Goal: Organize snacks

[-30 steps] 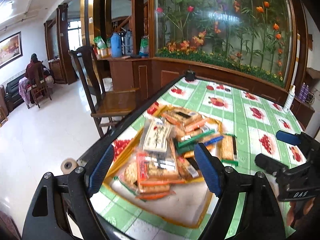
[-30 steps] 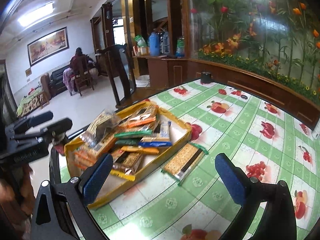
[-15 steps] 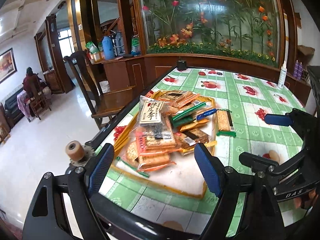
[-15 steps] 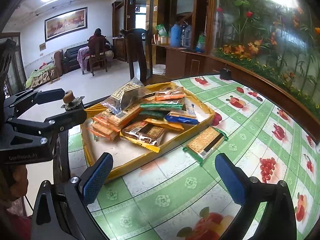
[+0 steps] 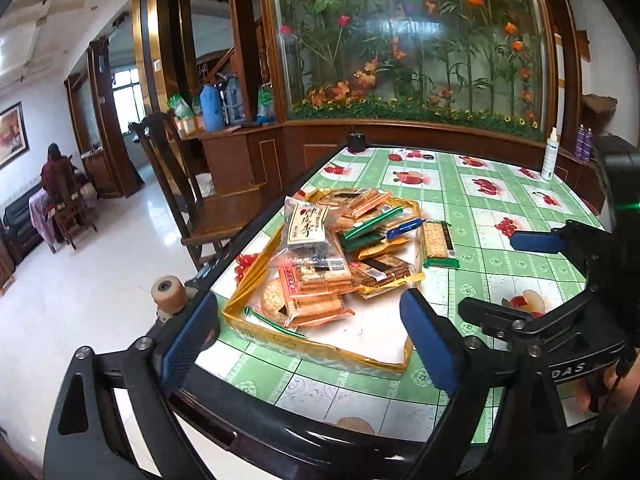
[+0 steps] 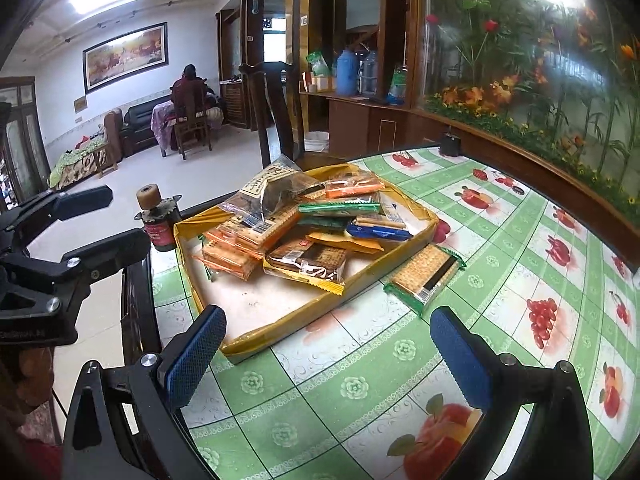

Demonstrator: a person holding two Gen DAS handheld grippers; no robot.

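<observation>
A shallow yellow tray (image 5: 320, 350) (image 6: 320, 312) lies on the table's near left corner with several snack packets piled in it. A clear bag with black characters (image 5: 306, 224) (image 6: 276, 188) tops the pile. One green-edged cracker packet (image 5: 438, 242) (image 6: 426, 276) lies on the cloth just right of the tray. My left gripper (image 5: 310, 340) hovers before the tray's near rim, its jaws opening with nothing between them. My right gripper (image 6: 330, 356) hangs open over the cloth, short of the tray's right corner and the cracker packet, holding nothing.
The table (image 5: 480, 200) wears a green checked cloth with fruit prints. A tape roll on a small stand (image 5: 168, 290) sits at its left edge beside a wooden chair (image 5: 192, 184). A small black box (image 5: 355, 142) and a white bottle (image 5: 550, 156) stand along the far side.
Both grippers have drawn back toward the table's near edge, so the tray looks farther off. The left view has rolled level and its jaws stand slightly wider.
</observation>
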